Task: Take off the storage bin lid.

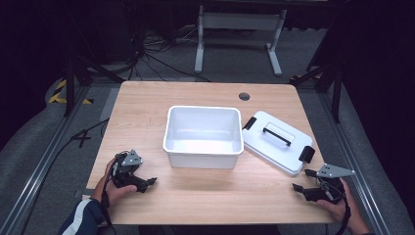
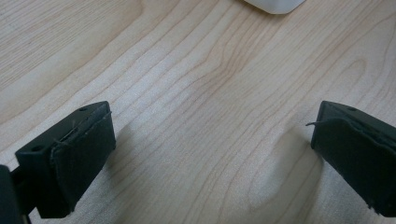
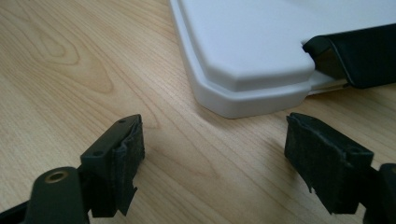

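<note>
We hold both grippers low over the near edge of the wooden table (image 1: pixel 147 98), one at each corner. The left gripper (image 1: pixel 152 181) has its jaws spread wide with nothing but bare wood between them. The right gripper (image 1: pixel 295 186) also has its jaws wide apart and empty; they point toward the near corner of the white lid (image 1: pixel 276 142).

The lid lies flat on the table, just right of the white storage bin (image 1: pixel 203 137) and turned at an angle to it. It carries a black handle (image 1: pixel 277 134) on top and a black latch at each end; the near latch (image 3: pixel 359 53) hangs over the lid edge close to our right gripper. The bin stands open and looks empty at the table's centre.

Probable faults from this position:
- A grip on the lid's thin rim, which sits flush on the wood, may slip; the jaws could scrape the table rather than get under the edge.
- A grip on the near latch may fail, since a latch of this kind is likely hinged and would swing instead of lifting the lid.
- Lifted by one corner, the lid may tilt and strike the bin wall.

Nothing stands between the right gripper and the lid. A round cable port (image 1: pixel 243 96) lies at the far edge, well apart from the work.
</note>
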Motion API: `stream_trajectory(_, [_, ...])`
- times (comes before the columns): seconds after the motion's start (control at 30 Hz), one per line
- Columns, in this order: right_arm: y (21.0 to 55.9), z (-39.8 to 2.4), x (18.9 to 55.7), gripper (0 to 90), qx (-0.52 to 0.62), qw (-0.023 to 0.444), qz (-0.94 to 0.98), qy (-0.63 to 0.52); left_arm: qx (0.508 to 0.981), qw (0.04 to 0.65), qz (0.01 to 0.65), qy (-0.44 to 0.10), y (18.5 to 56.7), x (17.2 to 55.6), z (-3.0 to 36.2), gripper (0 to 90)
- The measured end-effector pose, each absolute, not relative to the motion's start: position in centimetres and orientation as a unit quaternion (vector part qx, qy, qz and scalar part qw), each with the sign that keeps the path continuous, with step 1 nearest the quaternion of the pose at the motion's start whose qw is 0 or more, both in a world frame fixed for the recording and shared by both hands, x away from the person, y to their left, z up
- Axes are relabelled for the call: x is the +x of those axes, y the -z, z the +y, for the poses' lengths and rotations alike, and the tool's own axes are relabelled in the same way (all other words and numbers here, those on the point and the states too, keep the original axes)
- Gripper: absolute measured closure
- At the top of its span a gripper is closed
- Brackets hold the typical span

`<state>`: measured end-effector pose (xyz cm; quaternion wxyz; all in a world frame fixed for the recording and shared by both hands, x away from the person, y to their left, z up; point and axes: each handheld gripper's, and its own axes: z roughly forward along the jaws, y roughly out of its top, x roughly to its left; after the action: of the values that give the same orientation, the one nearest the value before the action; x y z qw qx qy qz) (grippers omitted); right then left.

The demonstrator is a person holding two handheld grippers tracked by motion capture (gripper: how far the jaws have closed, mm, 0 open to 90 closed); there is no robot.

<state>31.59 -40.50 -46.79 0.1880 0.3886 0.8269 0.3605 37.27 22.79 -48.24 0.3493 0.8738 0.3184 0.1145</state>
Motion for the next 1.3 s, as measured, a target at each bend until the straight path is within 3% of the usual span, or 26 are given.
stream_trajectory(1.3, [46.8, -40.5, 31.61, 18.5, 0.396, 0.192, 0.824, -0.358, 0.874, 0.349, 0.319, -0.115, 48.23, 37.27, 22.77, 0.2])
